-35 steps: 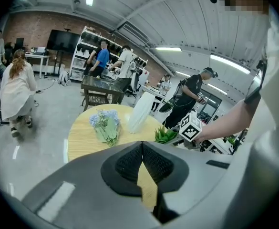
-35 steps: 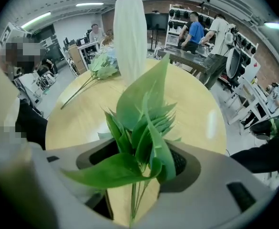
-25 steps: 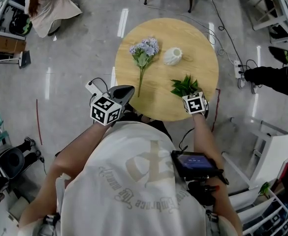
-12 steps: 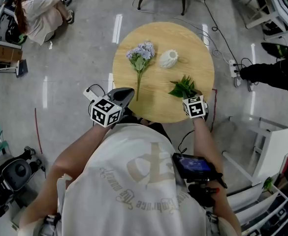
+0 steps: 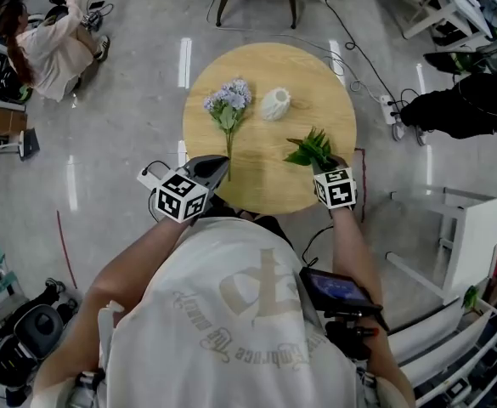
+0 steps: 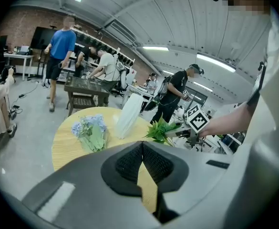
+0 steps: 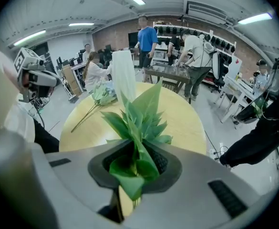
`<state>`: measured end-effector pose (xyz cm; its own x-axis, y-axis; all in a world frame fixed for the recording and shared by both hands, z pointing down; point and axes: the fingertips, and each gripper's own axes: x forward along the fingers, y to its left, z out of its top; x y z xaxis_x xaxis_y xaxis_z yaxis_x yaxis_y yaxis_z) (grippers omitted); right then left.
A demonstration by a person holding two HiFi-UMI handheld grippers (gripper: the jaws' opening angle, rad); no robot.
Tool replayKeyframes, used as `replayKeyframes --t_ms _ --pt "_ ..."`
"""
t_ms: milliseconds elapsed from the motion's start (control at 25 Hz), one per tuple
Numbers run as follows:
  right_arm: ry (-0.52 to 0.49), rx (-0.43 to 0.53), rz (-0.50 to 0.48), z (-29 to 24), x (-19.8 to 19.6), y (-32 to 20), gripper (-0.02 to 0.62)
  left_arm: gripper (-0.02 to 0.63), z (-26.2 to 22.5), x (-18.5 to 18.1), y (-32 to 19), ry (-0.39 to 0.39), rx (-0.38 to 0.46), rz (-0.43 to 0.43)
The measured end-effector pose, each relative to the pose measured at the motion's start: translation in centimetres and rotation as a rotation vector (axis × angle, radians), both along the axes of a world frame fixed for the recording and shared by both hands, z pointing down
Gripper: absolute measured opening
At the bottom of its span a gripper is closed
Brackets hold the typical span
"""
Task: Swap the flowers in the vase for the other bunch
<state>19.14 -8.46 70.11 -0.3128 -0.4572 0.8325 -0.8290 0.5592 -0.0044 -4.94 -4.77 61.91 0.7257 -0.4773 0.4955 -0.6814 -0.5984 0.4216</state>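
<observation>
My right hand-held gripper (image 5: 324, 165) has just clamped the leaves (image 5: 309, 149) (a green sprig). My left hand-held gripper (image 5: 223, 162) is closed, empty.

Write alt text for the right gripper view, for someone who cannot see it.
The right gripper clamps a bunch of green leaves, its jaws having just been closing, above a round wooden table. Behind the leaves a white vase stands on the table, with a bunch of blue flowers lying to its left.

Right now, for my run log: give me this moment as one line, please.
left tongs: shut, empty | right tongs: just closed on green bunch | blue flowers: lying on table | vase: empty
</observation>
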Motion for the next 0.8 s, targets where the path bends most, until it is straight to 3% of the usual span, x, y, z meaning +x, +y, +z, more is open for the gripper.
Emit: replayKeyframes --t_ms 320,800 --pt "-0.041 0.067 0.069 -3.2 -1.0 -0.8 0.041 0.006 -0.3 -1.1 -0.8 0.014 0.011 0.049" --pt "-0.086 0.202 0.104 -8.7 2.3 -2.6 0.037 0.006 -1.2 3.3 -1.3 0.039 0.048 0.082"
